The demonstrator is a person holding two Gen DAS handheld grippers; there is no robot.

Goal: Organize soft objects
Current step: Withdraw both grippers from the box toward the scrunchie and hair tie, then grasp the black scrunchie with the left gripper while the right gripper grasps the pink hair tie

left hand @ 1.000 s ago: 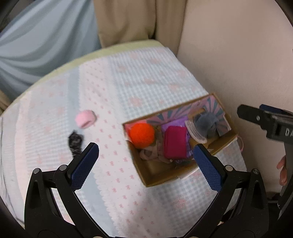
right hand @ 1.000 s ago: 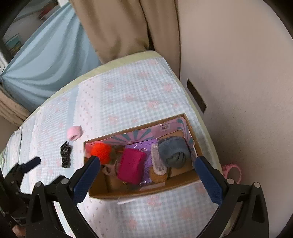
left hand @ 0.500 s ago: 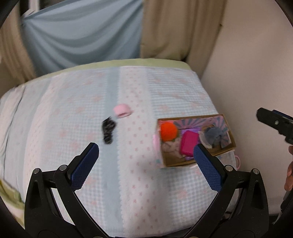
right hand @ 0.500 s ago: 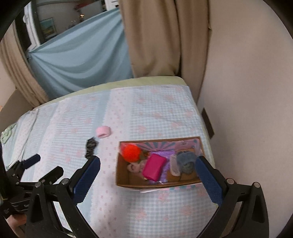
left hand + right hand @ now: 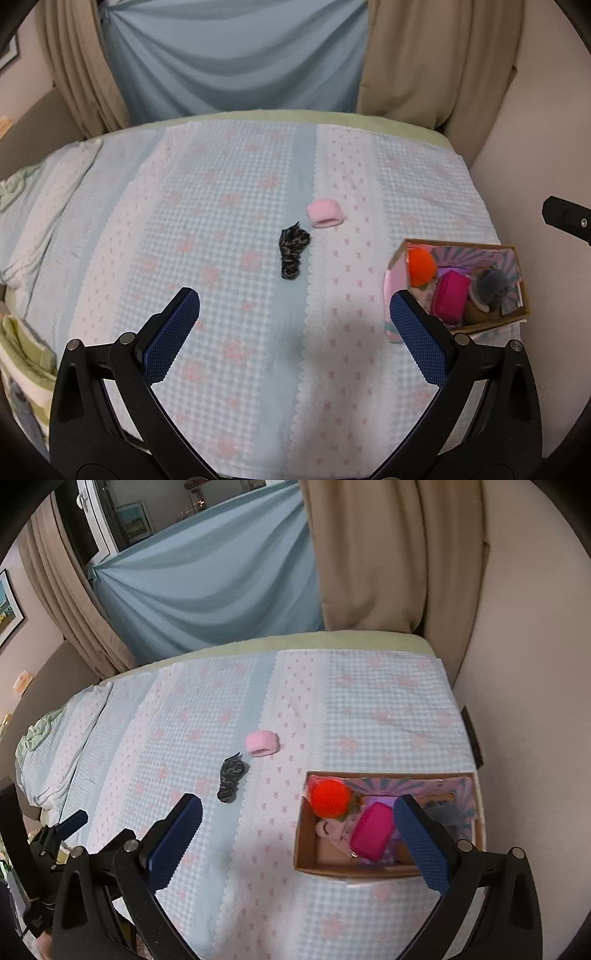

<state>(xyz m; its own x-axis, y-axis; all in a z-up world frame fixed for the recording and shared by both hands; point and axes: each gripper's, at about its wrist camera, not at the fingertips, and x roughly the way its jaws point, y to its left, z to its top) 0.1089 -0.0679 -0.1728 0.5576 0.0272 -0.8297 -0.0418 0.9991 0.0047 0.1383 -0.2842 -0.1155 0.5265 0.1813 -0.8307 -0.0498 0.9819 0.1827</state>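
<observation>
Here, both grippers, left (image 5: 293, 321) and right (image 5: 297, 829), are hanging wide open over the bed (image 5: 221, 184), gripping nothing. A pink band (image 5: 325, 218) and black scrunchie (image 5: 292, 252) are lying mid-bed, just apart. The box (image 5: 306, 853) is sitting by the right edge, holding an orange pompom (image 5: 330, 797) and magenta pouch (image 5: 371, 834). No writing is reading clearly.

Pink cuff (image 5: 325, 218) and black patterned scrunchie (image 5: 293, 252) loose on bed, near each other. Orange pompom (image 5: 330, 798), magenta pouch (image 5: 372, 835), grey item (image 5: 492, 283) inside cardboard box (image 5: 304, 834).
</observation>
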